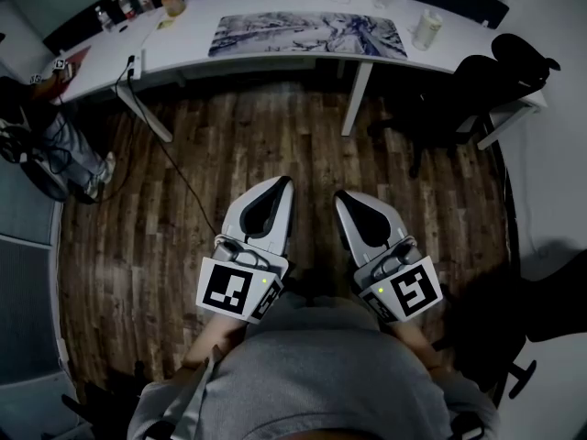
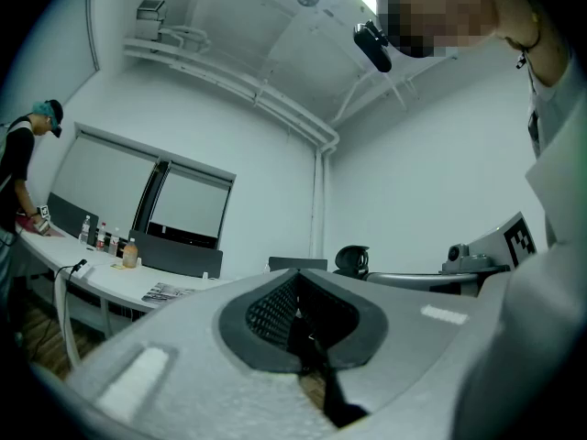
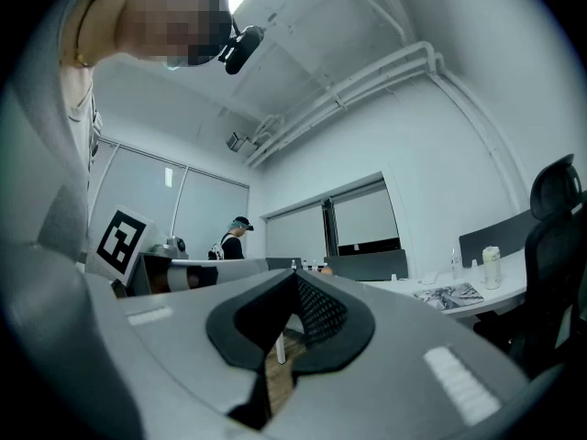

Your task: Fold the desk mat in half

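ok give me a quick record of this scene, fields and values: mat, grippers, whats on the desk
desk mat: lying flat and unfolded on the white desk
left gripper: shut, empty, over the wooden floor, short of the desk
right gripper: shut, empty, beside the left one
also on desk: white container right of the mat, bottles at the far left end
near desk: black office chair at its right end
task state: fold not started

Long white desk (image 1: pixel 183 49) on wood-plank floor (image 1: pixel 248 140); bottles (image 1: pixel 128 5) at its far left, one pale canister (image 1: pixel 426 30) towards the right. Black office chair (image 1: pixel 477 85) at the desk's right end; black cable (image 1: pixel 179 177) across the floor.
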`<action>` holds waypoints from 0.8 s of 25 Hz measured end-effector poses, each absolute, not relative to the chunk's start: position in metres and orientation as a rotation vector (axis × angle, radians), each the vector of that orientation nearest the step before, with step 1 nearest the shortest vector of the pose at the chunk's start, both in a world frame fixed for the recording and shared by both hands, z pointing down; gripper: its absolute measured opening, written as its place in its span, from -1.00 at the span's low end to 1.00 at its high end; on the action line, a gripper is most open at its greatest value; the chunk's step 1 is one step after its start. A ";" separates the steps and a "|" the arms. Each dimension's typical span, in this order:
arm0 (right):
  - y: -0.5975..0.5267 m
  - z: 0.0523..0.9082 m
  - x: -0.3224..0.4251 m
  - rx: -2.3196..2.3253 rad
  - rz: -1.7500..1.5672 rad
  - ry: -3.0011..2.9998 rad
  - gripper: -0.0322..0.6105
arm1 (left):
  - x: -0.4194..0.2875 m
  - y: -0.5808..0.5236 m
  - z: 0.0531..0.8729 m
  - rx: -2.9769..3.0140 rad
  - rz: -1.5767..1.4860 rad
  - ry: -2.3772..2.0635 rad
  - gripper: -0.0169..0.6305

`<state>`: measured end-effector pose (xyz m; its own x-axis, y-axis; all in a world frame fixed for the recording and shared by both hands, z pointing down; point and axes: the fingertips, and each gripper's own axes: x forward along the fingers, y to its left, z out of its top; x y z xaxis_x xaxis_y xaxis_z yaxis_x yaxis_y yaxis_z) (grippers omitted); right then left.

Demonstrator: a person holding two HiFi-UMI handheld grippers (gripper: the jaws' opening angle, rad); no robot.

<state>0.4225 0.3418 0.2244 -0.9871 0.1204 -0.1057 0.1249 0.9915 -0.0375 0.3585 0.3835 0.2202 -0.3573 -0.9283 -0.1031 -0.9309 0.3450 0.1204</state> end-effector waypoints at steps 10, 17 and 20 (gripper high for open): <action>0.351 0.224 0.418 0.185 -0.078 3.038 -0.90 | 0.357 0.386 0.225 -1.800 0.248 2.551 -0.95; 0.355 0.226 0.412 0.162 -0.115 3.006 -0.90 | 0.342 0.401 0.228 -1.771 0.283 2.582 -0.95; 0.362 0.227 0.405 0.141 -0.120 2.999 -0.90 | 0.335 0.409 0.231 -1.776 0.279 2.585 -0.95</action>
<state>0.4047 0.3618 0.2273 -0.9863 0.0880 -0.1397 0.0989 0.9924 -0.0730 0.3354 0.4088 0.2312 -0.3634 -0.9268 -0.0944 -0.9256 0.3477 0.1496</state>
